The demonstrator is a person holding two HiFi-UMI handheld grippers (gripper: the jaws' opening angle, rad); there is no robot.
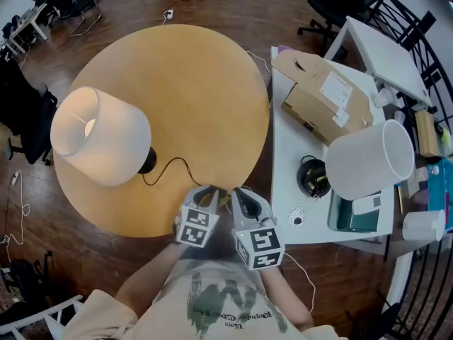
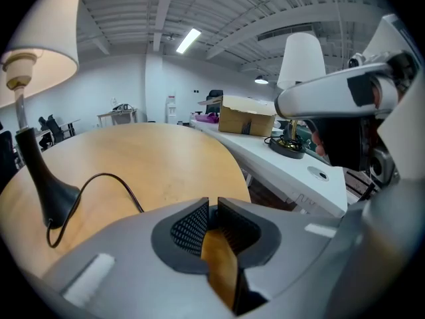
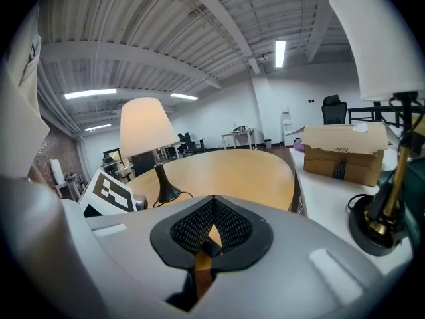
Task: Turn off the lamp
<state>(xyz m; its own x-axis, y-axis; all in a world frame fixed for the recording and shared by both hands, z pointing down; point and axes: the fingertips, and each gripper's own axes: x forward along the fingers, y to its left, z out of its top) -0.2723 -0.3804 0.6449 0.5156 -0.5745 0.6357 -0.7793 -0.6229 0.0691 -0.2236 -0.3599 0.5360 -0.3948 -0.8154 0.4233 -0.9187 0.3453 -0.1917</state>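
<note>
- The lamp (image 1: 99,134) stands on the left side of the round wooden table (image 1: 191,76). It is on — its shade glows warm and bright.
- The lamp has a thin black stem and a small black foot. A black cord (image 1: 173,165) runs from the foot over the table top, toward the near edge.
- The left gripper (image 1: 209,192) is at the near edge of the table, to the right of the lamp and well apart from it. Its fingers are almost together, with only a thin slit between them, and nothing is in them.
- The right gripper (image 1: 241,195) is just beside the left one, on its right. Its fingers are closed too — the tips touch, and they hold nothing.
- Right of the round table is a white table (image 1: 287,154).
- On it, at the far end, lies a cardboard box (image 1: 322,98).
- Nearer on the white table stands a second lamp (image 1: 368,161) with a white shade. This one does not glow.
- Far off on the dark wood floor stand black office chairs (image 1: 340,6).
</note>
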